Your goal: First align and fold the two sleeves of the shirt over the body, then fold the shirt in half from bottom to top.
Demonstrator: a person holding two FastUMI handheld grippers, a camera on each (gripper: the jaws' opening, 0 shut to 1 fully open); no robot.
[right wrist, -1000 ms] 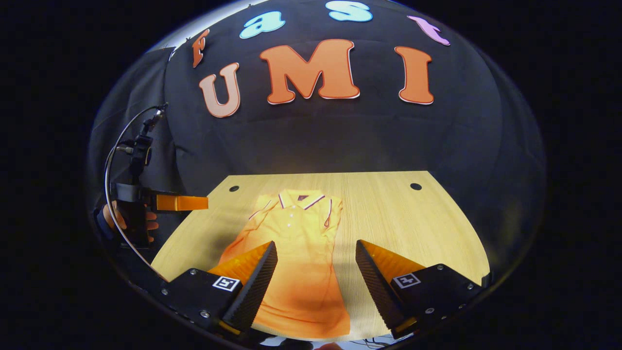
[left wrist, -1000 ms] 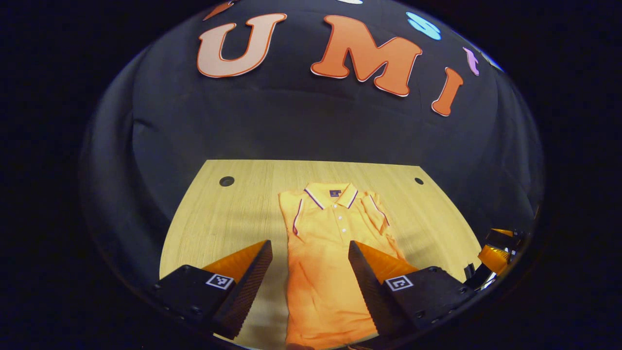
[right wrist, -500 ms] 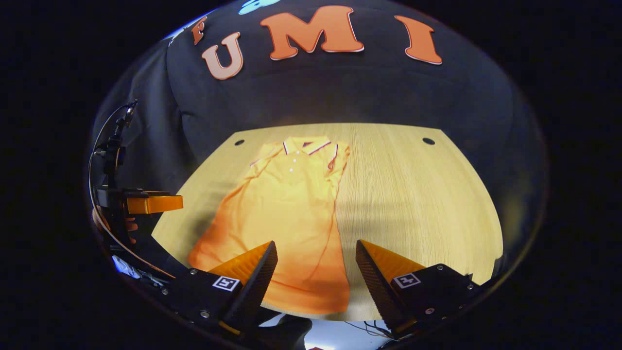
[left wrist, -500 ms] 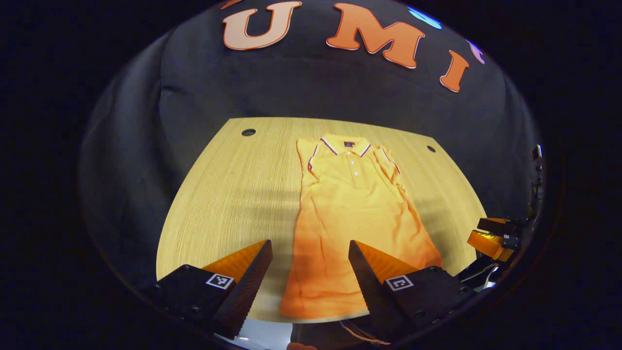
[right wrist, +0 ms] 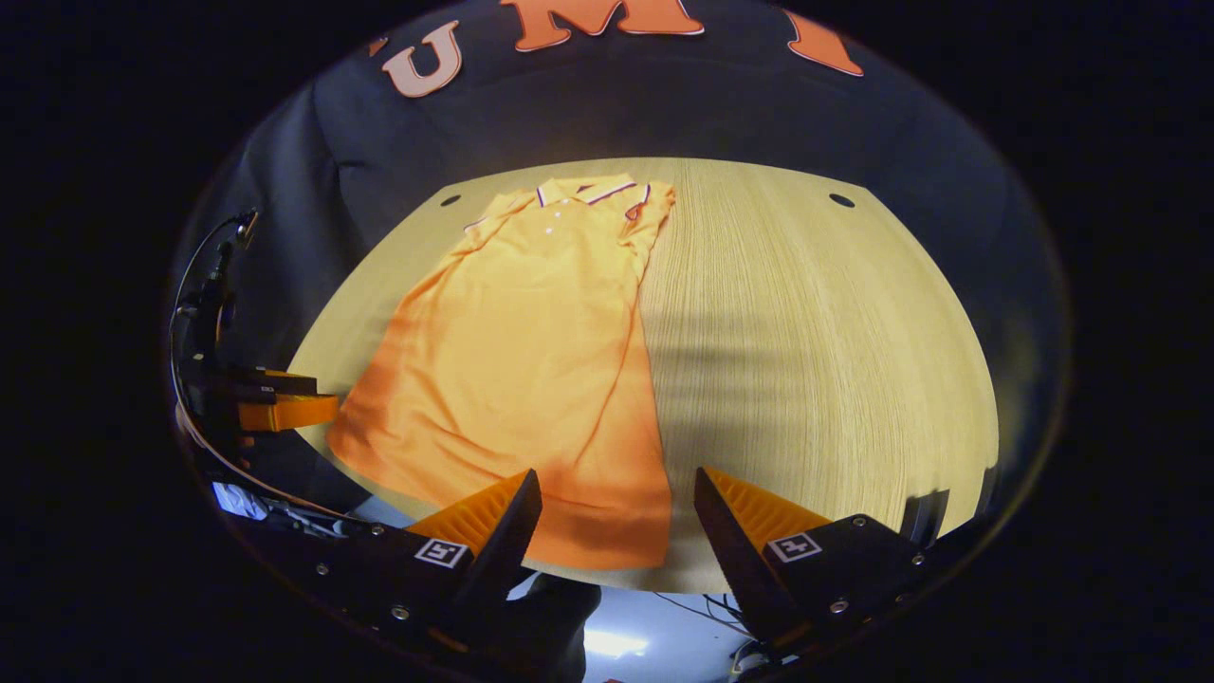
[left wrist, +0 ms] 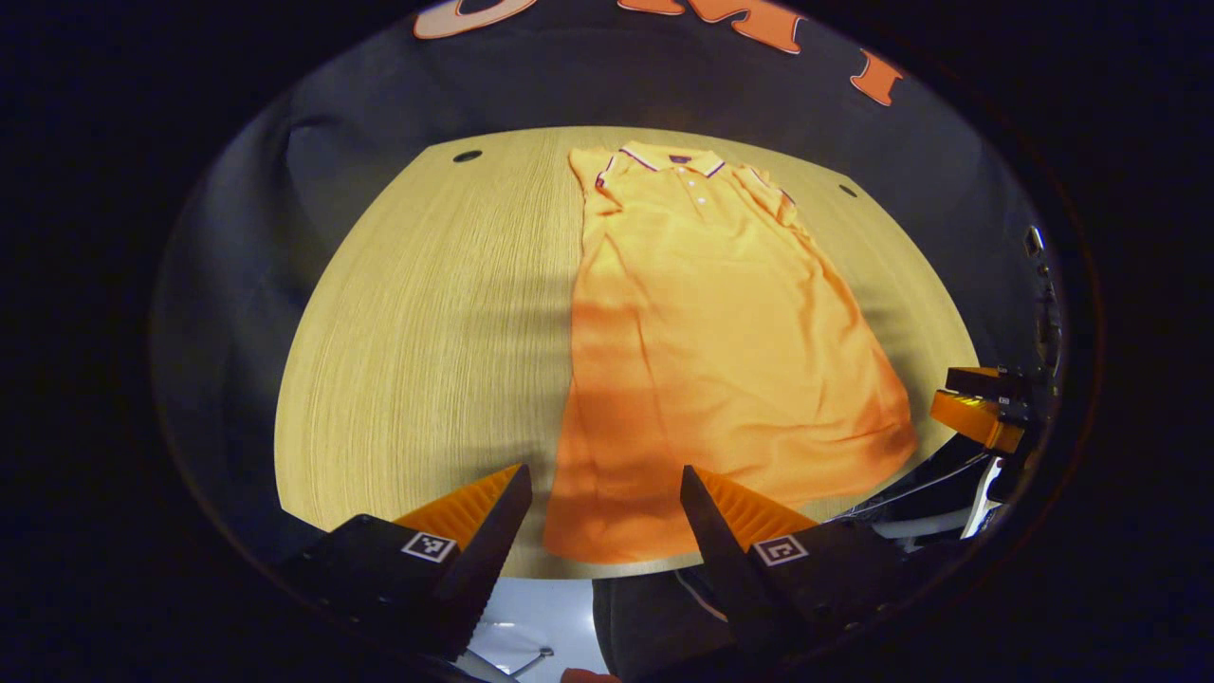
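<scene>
Both your grippers spread, holding nothing, above the near hem of the shirt.

In the left gripper view your left gripper [left wrist: 605, 503] hangs with fingers wide apart, gripping nothing, over the near left hem corner of the orange short-sleeved polo shirt with striped collar [left wrist: 707, 332]. In the right gripper view your right gripper [right wrist: 616, 507] is equally spread and empty, over the near right hem corner of the shirt [right wrist: 517, 370]. The shirt lies flat, face up, on the pale wooden table with two small dark holes [left wrist: 427, 313], hem at the near edge, both sleeves already folded in over the body, collar at the far end. From the right gripper view your left gripper [right wrist: 275, 410] sits just beside the shirt's left edge.
</scene>
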